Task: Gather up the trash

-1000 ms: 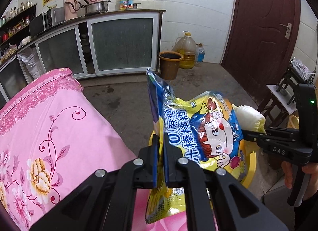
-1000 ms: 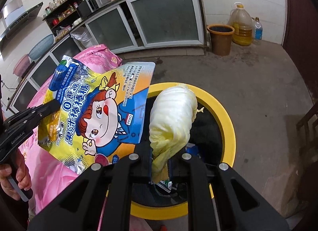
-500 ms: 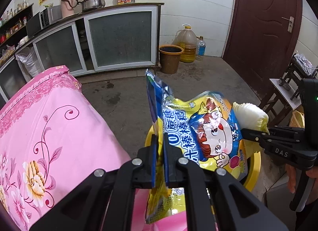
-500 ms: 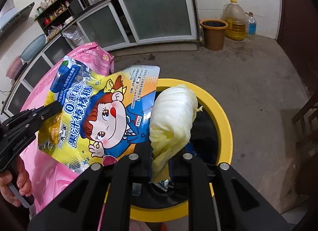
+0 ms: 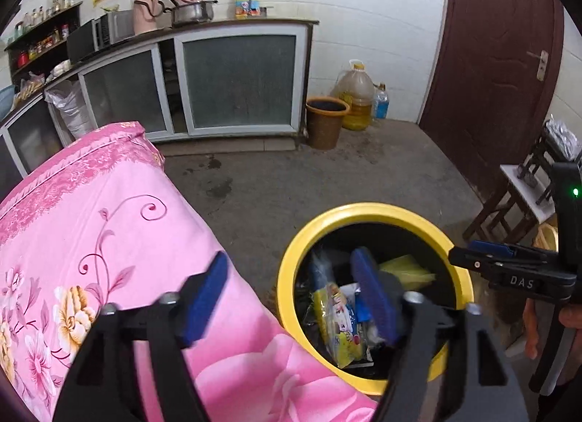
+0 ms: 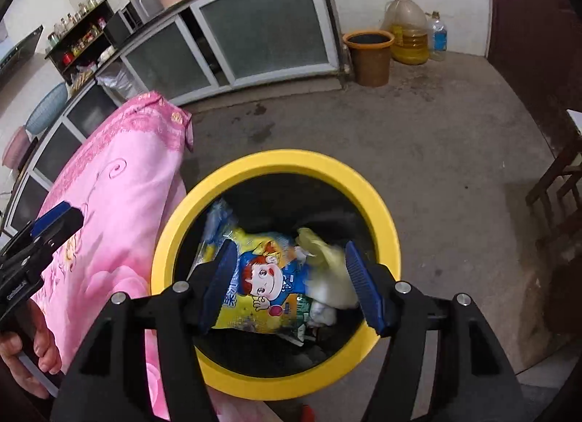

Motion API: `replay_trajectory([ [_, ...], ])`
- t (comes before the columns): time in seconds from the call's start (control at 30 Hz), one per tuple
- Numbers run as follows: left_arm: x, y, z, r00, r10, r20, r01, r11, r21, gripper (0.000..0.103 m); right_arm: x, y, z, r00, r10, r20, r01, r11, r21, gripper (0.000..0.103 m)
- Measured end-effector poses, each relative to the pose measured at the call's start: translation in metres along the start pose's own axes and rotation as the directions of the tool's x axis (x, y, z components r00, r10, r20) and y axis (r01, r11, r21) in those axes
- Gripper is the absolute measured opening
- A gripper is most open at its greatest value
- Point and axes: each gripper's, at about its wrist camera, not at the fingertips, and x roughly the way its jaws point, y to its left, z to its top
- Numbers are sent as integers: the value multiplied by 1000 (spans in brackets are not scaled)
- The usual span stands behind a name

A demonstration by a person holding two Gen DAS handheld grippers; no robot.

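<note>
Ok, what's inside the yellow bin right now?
In the yellow bin: the candy bag beside the pale yellow bag, with wrappers under them. The bin's bottom is covered.

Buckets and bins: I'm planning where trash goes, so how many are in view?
2: a yellow-rimmed bin beside the pink cloth, and a brown bucket by the cabinet. Others may be hidden.

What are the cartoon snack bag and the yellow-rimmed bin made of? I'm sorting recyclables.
Snack bag: likely glossy printed plastic film, crinkled, with shiny highlights. Yellow-rimmed bin: probably moulded plastic, its rim smooth and evenly coloured; the black inside could be a liner.
</note>
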Motion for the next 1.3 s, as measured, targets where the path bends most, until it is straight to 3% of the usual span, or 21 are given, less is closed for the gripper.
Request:
replay_trajectory([
  [0.33,-51,30,-10,993,-17,119,33,990,-136,95,-33,21,-10,998,-9,59,13,998,-59,61],
  [0.4,-61,40,-16,990,-11,137,34,985,-166,95,-38,29,-15,997,-3,71,8,997,-72,66],
  [0.47,-74,51,-24,988,-4,155,36,979,-200,95,-43,37,-21,996,25,86,-18,997,-75,83],
  [0.57,-96,68,-37,982,13,188,35,968,-248,95,-49,46,-28,993,40,113,-31,997,-77,92],
  [0.7,-134,91,-58,963,61,262,26,948,-317,95,-62,63,-38,984,31,176,-16,996,-87,95],
  [0.8,-163,101,-74,952,124,279,-19,937,-350,95,-72,76,-46,976,2,218,23,993,-112,95],
  [0.93,-194,105,-89,947,212,243,-127,938,-322,95,-87,97,-62,966,0,260,39,989,-146,95],
  [1.03,-221,108,-108,914,290,284,-192,926,-326,95,-98,110,-73,954,-31,297,85,982,-171,95],
  [1.13,-248,107,-125,883,360,302,-260,910,-324,95,-116,125,-88,928,-18,373,103,972,-210,95],
  [1.27,-280,108,-145,840,428,334,-311,883,-351,95,-148,149,-114,853,-18,521,180,948,-263,95],
  [1.3,-289,106,-152,821,460,339,-338,869,-362,95,-158,154,-122,826,-5,564,190,944,-269,95],
])
